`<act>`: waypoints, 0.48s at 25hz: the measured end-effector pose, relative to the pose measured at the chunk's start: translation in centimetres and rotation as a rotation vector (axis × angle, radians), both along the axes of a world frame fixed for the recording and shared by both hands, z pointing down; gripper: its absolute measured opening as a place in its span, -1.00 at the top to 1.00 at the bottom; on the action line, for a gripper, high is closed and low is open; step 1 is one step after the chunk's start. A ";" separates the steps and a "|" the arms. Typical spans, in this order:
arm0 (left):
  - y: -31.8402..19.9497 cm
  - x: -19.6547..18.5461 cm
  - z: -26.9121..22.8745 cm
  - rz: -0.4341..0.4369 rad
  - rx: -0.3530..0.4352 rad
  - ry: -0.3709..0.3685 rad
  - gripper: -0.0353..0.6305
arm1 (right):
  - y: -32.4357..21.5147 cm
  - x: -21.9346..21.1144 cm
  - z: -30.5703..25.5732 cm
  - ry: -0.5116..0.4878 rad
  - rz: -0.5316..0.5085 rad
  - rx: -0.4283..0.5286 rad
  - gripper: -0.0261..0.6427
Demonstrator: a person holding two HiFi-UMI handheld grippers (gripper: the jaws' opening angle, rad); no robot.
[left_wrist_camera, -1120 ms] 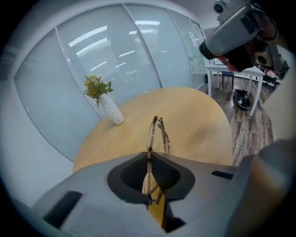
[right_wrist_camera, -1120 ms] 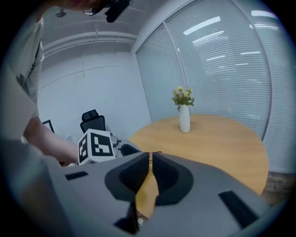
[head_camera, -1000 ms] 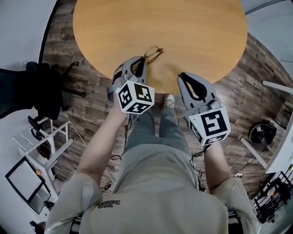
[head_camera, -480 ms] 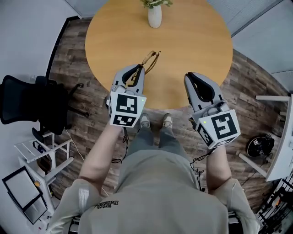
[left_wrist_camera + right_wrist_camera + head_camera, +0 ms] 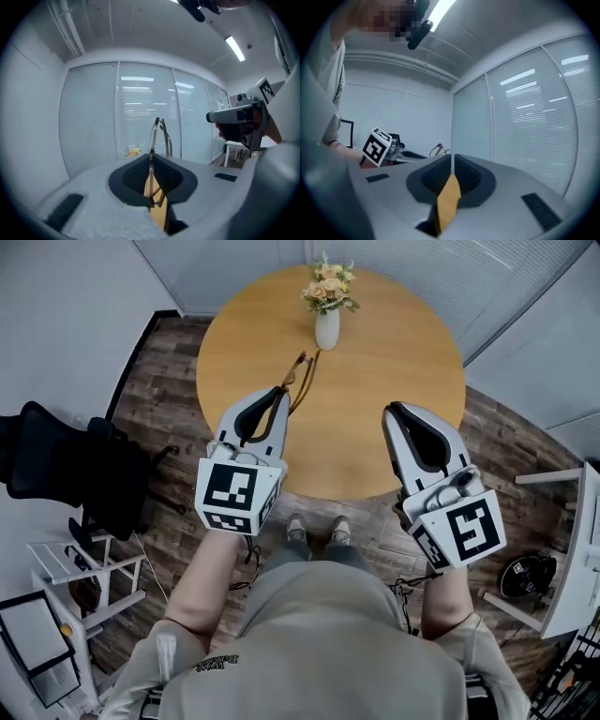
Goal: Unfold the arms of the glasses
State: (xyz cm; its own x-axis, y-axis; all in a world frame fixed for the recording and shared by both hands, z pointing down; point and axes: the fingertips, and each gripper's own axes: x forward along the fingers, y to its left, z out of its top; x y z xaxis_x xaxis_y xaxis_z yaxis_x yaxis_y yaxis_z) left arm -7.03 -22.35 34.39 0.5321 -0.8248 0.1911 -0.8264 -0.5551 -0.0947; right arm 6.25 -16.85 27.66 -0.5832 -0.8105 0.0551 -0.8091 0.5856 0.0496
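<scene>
Thin metal-framed glasses (image 5: pixel 302 376) hang in the air above the round wooden table (image 5: pixel 403 381), with my left gripper (image 5: pixel 281 391) shut on them. In the left gripper view the frame (image 5: pixel 158 136) stands upright out of the closed tips (image 5: pixel 151 157), folded arms behind the lenses. My right gripper (image 5: pixel 392 411) is held at the same height to the right, shut with nothing in it; its tips (image 5: pixel 452 157) meet. From the right gripper view, the left gripper (image 5: pixel 408 153) and the glasses (image 5: pixel 439 149) show at the left.
A white vase of flowers (image 5: pixel 327 324) stands at the far side of the table. A black office chair (image 5: pixel 66 465) and a white rack (image 5: pixel 75 568) are on the floor at the left, a white table (image 5: pixel 572 549) at the right. Blinds cover glass walls behind.
Both grippers have risen well above the table, and the glasses have come up with the left one. The vase has come into the head view.
</scene>
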 end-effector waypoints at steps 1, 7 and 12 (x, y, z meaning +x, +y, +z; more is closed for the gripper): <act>0.2 0.0 -1.1 0.002 0.008 0.025 0.77 | 0.2 -0.1 -0.8 -0.003 -0.005 0.017 0.80; 1.9 -1.0 -6.5 0.007 0.102 0.071 0.77 | 0.6 -0.5 -4.3 0.011 -0.006 0.104 0.80; 3.5 -1.9 -9.2 0.017 0.120 0.162 0.77 | 0.9 -1.0 -5.6 0.024 -0.012 0.126 0.80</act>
